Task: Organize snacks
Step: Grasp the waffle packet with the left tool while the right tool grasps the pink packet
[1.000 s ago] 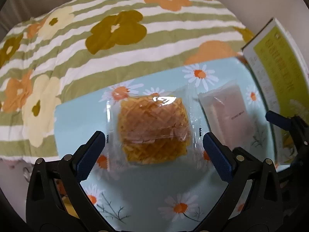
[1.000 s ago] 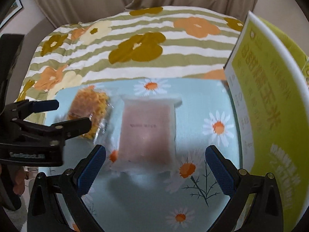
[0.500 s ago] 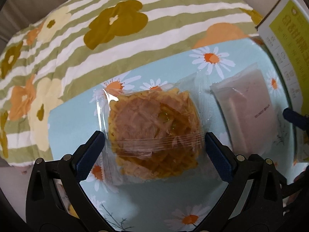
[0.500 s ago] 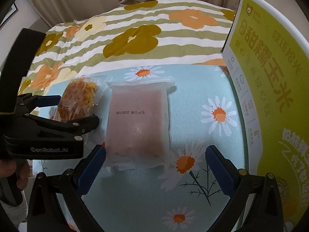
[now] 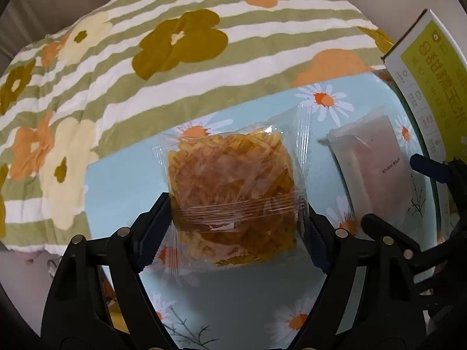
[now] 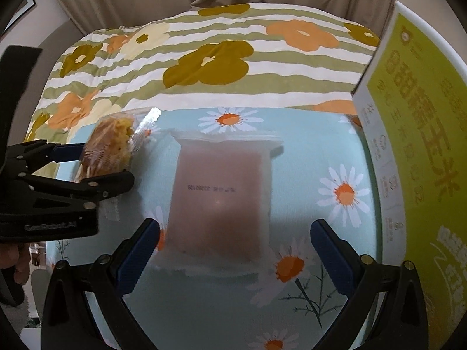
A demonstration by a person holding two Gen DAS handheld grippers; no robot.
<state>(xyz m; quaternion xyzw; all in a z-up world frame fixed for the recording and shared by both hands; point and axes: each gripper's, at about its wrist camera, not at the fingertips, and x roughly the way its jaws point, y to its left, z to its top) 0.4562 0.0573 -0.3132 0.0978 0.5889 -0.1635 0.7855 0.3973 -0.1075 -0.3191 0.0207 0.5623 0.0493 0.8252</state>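
A clear-wrapped orange crispy snack packet (image 5: 230, 180) sits between the fingers of my left gripper (image 5: 233, 218), whose jaws are closing with both pads against its sides. From the right wrist view the packet (image 6: 108, 148) looks tilted in the left gripper (image 6: 99, 163). A frosted pink snack packet (image 6: 221, 192) lies flat on the daisy tablecloth (image 6: 306, 151). My right gripper (image 6: 233, 239) is open around the pink packet's near end, its pads apart from it. In the left wrist view the pink packet (image 5: 376, 172) lies to the right, beside the right gripper (image 5: 405, 195).
A tall yellow-green printed box (image 6: 408, 145) stands at the table's right edge, close to my right gripper; it also shows in the left view as the box (image 5: 437, 87). Beyond the table lies a striped floral blanket (image 5: 175, 58). A hand (image 6: 11, 259) holds the left gripper.
The left gripper's wide jaws have come in against the orange packet, which now looks closer and tilted. The right gripper has drawn nearer to the pink packet, jaws still wide.
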